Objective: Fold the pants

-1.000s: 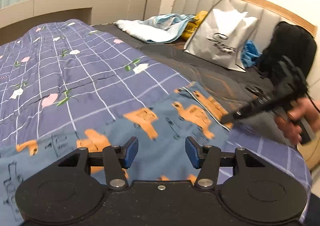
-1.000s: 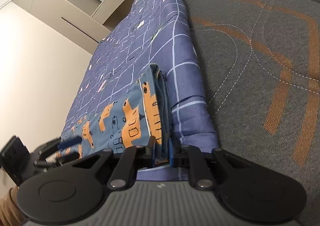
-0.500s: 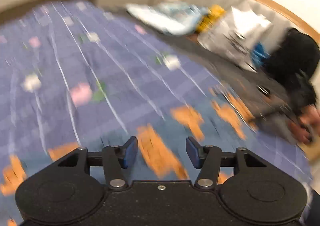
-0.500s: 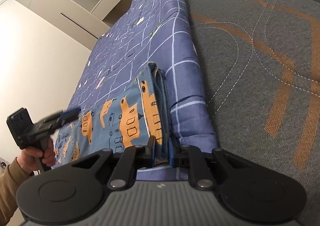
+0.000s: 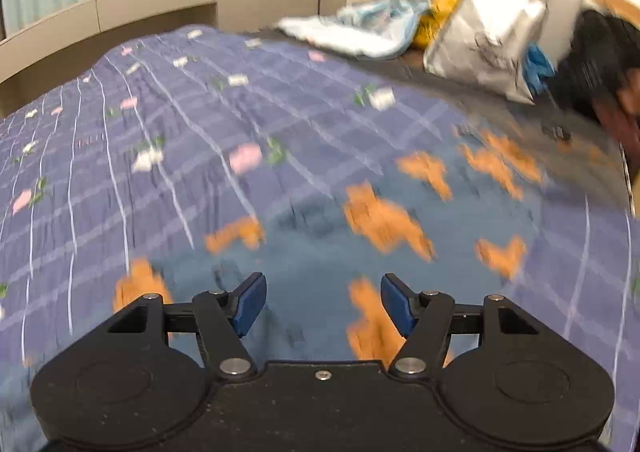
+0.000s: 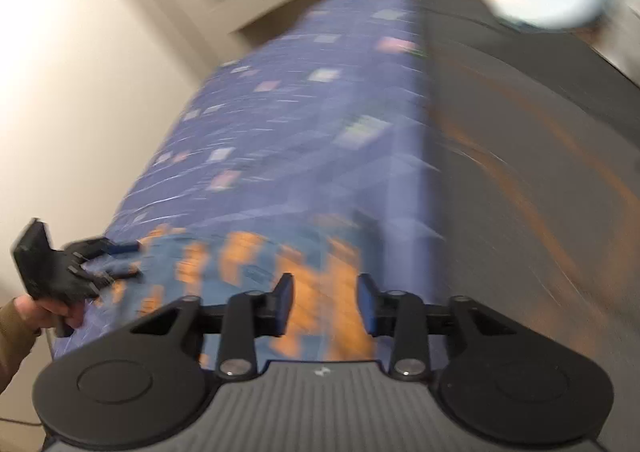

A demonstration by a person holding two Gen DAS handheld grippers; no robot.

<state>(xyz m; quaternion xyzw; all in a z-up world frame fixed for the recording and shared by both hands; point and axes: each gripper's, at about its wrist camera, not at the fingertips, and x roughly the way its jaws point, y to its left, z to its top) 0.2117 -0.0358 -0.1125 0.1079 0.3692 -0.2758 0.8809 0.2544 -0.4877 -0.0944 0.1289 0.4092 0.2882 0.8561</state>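
I am holding the left gripper [image 5: 322,306] over the pants [image 5: 360,219], its jaws apart and nothing between the pads; they have just been opening a little further. The pants are lying flat on the quilt [image 5: 160,123], filling the lower middle of the left view and running away toward the upper right of that frame, where the far end is blurring into the grey bedspread [image 5: 500,115].

The right gripper [image 6: 324,306] has just been letting go: its jaws are standing about half open, with the orange-printed cloth showing below the gap but no pad pressing on it. In the right view the pants [image 6: 256,264] are stretching across the lower frame, from just ahead of my right fingers out to the lower left, where the left gripper [image 6: 100,264] is hovering at the far end in a hand [image 6: 60,310].

So the long axis is running from one gripper to the other, with each hand at its own end. I am judging the left to be nearer its end, low over the cloth, though blur is hiding whether it is touching. The next fold, I reckon, is bringing one end over to the other along that axis.
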